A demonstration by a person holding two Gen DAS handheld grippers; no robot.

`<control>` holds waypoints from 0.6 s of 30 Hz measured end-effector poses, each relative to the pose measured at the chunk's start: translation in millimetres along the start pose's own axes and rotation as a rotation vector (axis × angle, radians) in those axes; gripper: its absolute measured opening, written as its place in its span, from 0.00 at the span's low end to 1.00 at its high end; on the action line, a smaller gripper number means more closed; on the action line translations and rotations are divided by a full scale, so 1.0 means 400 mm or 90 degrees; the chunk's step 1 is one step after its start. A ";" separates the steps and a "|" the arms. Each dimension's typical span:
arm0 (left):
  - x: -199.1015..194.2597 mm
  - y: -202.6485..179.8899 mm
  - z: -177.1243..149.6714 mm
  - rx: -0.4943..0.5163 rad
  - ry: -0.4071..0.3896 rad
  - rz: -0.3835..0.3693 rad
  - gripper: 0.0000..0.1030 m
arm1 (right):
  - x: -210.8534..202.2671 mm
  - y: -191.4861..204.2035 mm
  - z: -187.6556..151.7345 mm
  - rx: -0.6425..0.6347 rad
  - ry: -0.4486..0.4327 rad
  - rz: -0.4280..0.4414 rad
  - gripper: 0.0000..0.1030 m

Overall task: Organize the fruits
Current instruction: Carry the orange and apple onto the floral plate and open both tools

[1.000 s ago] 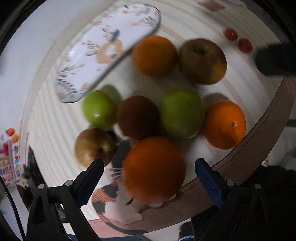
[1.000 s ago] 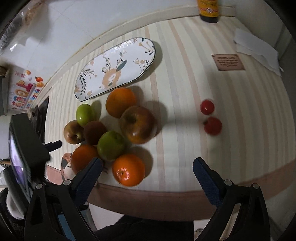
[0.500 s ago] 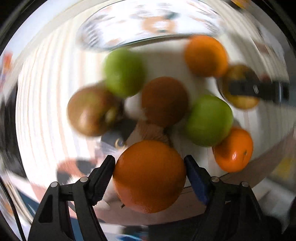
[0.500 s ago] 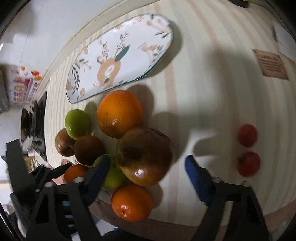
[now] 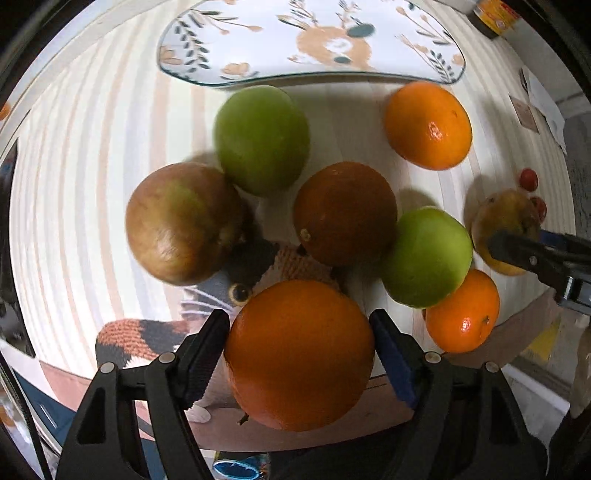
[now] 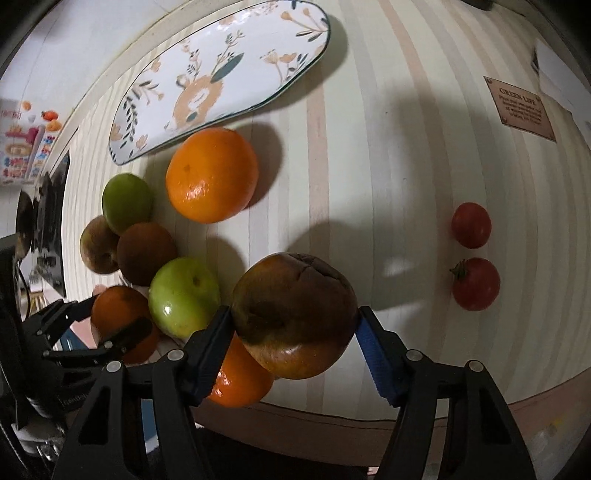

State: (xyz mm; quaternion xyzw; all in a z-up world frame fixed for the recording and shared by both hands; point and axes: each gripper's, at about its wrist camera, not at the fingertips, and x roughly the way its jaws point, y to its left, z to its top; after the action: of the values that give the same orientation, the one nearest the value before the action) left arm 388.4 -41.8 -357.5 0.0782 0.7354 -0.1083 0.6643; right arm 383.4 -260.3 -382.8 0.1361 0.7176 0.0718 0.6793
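My left gripper (image 5: pixel 299 328) is shut on a large orange (image 5: pixel 299 354) at the near edge of the fruit pile; it also shows in the right wrist view (image 6: pixel 122 314). My right gripper (image 6: pixel 293 323) is shut on a big brown-red apple (image 6: pixel 295 314), held just above the striped mat; the apple also shows in the left wrist view (image 5: pixel 506 221). Around them lie two green apples (image 5: pixel 262 138) (image 5: pixel 428 256), a dark orange (image 5: pixel 345 214), a brownish apple (image 5: pixel 183 221) and two more oranges (image 5: pixel 428 125) (image 5: pixel 463 312). The floral oval plate (image 6: pixel 218 79) lies bare behind the pile.
Two small tomatoes (image 6: pixel 471 225) (image 6: pixel 476 284) lie on the mat to the right. A brown label card (image 6: pixel 521 109) and white paper sit at the far right. A jar (image 5: pixel 495 16) stands beyond the plate. The table's brown front edge (image 6: pixel 406 410) runs just below the grippers.
Both grippers moved in and closed: the left on the near orange, the right on the big brown-red apple, which now sits lifted between its fingers.
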 end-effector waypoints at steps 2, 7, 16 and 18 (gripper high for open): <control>0.015 -0.007 0.026 0.012 0.011 -0.007 0.76 | 0.016 -0.002 0.000 0.011 0.011 -0.014 0.68; 0.069 -0.043 0.046 0.036 0.039 -0.021 0.78 | 0.040 -0.021 -0.011 0.037 0.027 0.007 0.69; 0.062 0.000 -0.019 -0.019 -0.005 -0.006 0.74 | 0.017 -0.001 -0.034 0.027 -0.012 -0.022 0.64; 0.046 0.014 -0.027 -0.035 -0.020 -0.012 0.74 | -0.003 0.006 -0.045 0.019 -0.022 -0.025 0.64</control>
State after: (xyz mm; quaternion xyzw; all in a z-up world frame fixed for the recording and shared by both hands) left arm 377.6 -34.0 -375.2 0.0508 0.7282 -0.0955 0.6768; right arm 366.0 -256.7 -380.0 0.1332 0.7094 0.0456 0.6906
